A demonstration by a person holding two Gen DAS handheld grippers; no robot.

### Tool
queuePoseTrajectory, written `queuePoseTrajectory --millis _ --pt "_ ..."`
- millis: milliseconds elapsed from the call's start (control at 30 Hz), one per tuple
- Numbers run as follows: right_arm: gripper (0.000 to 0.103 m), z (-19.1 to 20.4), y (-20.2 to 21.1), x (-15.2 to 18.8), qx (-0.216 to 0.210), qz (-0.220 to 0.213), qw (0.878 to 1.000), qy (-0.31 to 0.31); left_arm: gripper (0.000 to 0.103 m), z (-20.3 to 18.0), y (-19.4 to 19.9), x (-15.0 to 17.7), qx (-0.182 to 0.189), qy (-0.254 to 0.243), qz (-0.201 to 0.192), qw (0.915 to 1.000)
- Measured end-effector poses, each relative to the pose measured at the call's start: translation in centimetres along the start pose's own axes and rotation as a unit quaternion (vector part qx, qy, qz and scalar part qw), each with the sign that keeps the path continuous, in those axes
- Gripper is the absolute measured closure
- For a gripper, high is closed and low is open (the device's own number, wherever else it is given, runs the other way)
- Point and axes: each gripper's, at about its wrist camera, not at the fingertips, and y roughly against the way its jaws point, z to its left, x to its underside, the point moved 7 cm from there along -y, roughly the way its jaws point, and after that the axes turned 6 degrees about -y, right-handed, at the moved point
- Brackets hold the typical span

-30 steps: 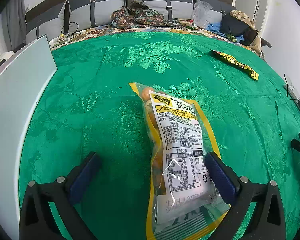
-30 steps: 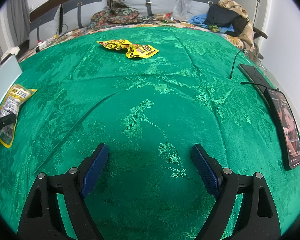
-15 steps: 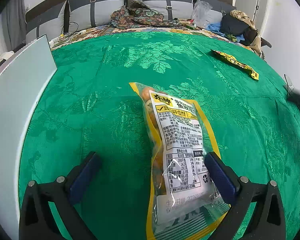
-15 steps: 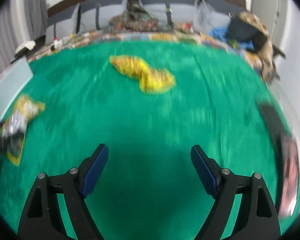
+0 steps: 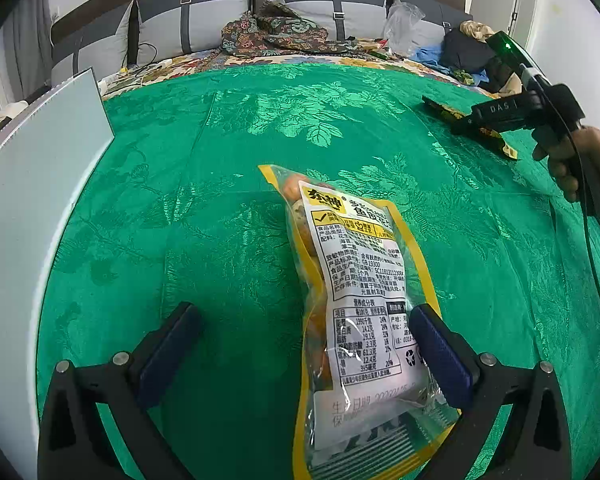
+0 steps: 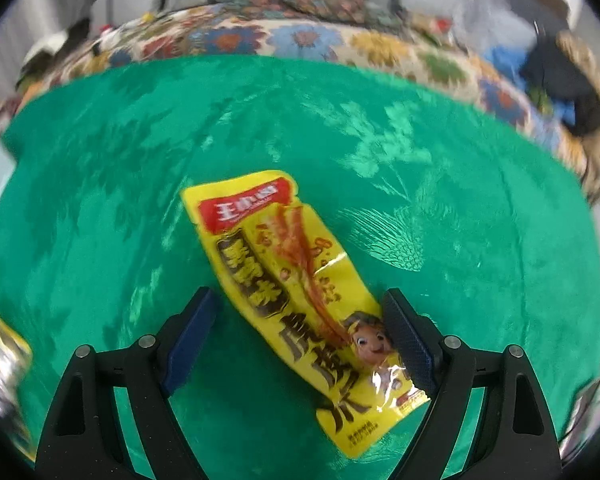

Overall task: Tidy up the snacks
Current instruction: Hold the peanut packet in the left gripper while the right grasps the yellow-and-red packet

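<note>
My left hand-held gripper [image 5: 306, 332] is spread wide open over the green cloth [image 5: 228, 184] on the bed. A clear snack bag [image 5: 360, 312] with a yellow border and a white printed label lies flat on the cloth between its fingers, label up, its near end against the right-side pad [image 5: 440, 350]; the other pad is well apart from it. A white board [image 5: 40, 184] stands along the cloth's left edge.

My right hand-held gripper [image 6: 298, 344] is also wide open, low over a yellow snack packet [image 6: 296, 280] with a red label. The packet lies slanted on the cloth, its lower end by the right-side pad [image 6: 408, 344]. I cannot tell whether that pad touches it. From the left camera, my hand [image 5: 580, 164] holds that gripper over the packet, far across the cloth.
</note>
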Motion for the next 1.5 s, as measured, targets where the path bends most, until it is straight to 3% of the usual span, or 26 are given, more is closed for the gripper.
queuePoseTrajectory --millis 67,133,167,333,467,500,567,633,667,833,867,900,933,1000,1133,1233,1400,1500 --pt "0.022 -0.6 0.0 -0.2 0.006 0.011 1.0 -0.019 0.0 0.0 0.0 0.0 0.0 0.0 0.0 1.0" --pt "0.053 -0.7 0.7 -0.1 0.012 0.012 1.0 -0.02 0.0 0.0 0.0 0.0 0.0 0.0 0.0 1.0" --pt "0.061 -0.7 1.2 0.0 0.016 0.015 1.0 -0.021 0.0 0.0 0.0 0.0 0.0 0.0 0.0 1.0" --pt "0.076 -1.1 3.3 1.7 -0.014 0.042 0.996 -0.074 0.0 0.0 0.0 0.0 0.0 0.0 0.0 1.0" --pt "0.083 -1.1 5.6 3.9 -0.113 0.049 0.979 -0.161 0.0 0.0 0.0 0.0 0.0 -0.001 0.0 1.0" --pt "0.086 -0.7 6.3 5.0 -0.153 0.052 0.97 -0.184 0.0 0.0 0.0 0.0 0.0 -0.001 0.0 1.0" --pt "0.095 0.4 8.2 8.1 -0.252 0.062 0.938 -0.229 0.0 0.0 0.0 0.0 0.0 -0.001 0.0 1.0" --pt "0.095 1.0 9.4 11.7 -0.311 0.071 0.914 -0.252 0.0 0.0 -0.1 0.0 0.0 -0.001 0.0 1.0" --pt "0.095 0.9 9.6 13.1 -0.311 0.072 0.913 -0.255 0.0 0.0 0.0 0.0 0.0 -0.001 0.0 1.0" --pt "0.089 -1.9 11.3 18.8 -0.19 0.019 0.949 -0.251 0.0 0.0 0.0 0.0 0.0 -0.001 0.0 1.0" --pt "0.086 -1.8 11.6 19.2 -0.183 0.012 0.951 -0.25 0.0 0.0 0.0 0.0 0.0 -0.001 0.0 1.0" --pt "0.072 -1.3 11.9 19.5 -0.184 0.007 0.951 -0.25 0.0 0.0 -0.1 0.0 0.0 -0.001 0.0 1.0" --pt "0.059 -0.3 12.3 19.5 -0.189 0.0 0.95 -0.249 0.0 0.0 -0.1 0.0 0.0 -0.001 0.0 1.0" --pt "0.049 2.2 12.6 19.2 -0.203 -0.01 0.95 -0.236 0.0 0.0 -0.1 0.0 0.0 -0.001 0.0 1.0" --pt "0.043 8.8 10.5 17.4 -0.203 0.012 0.963 -0.177 0.0 0.0 -0.1 0.0 0.0 -0.001 0.0 1.0" --pt "0.041 11.5 7.5 15.6 -0.109 0.018 0.981 -0.159 0.0 0.0 -0.1 0.0 0.0 -0.002 0.0 1.0" --pt "0.024 14.6 6.1 13.5 -0.045 0.008 0.991 -0.13 0.0 -0.1 -0.1 0.0 0.001 -0.002 0.0 1.0" --pt "0.022 15.1 5.8 13.6 -0.012 -0.001 0.997 -0.082 0.0 0.0 -0.1 0.0 0.001 -0.002 0.0 1.0"
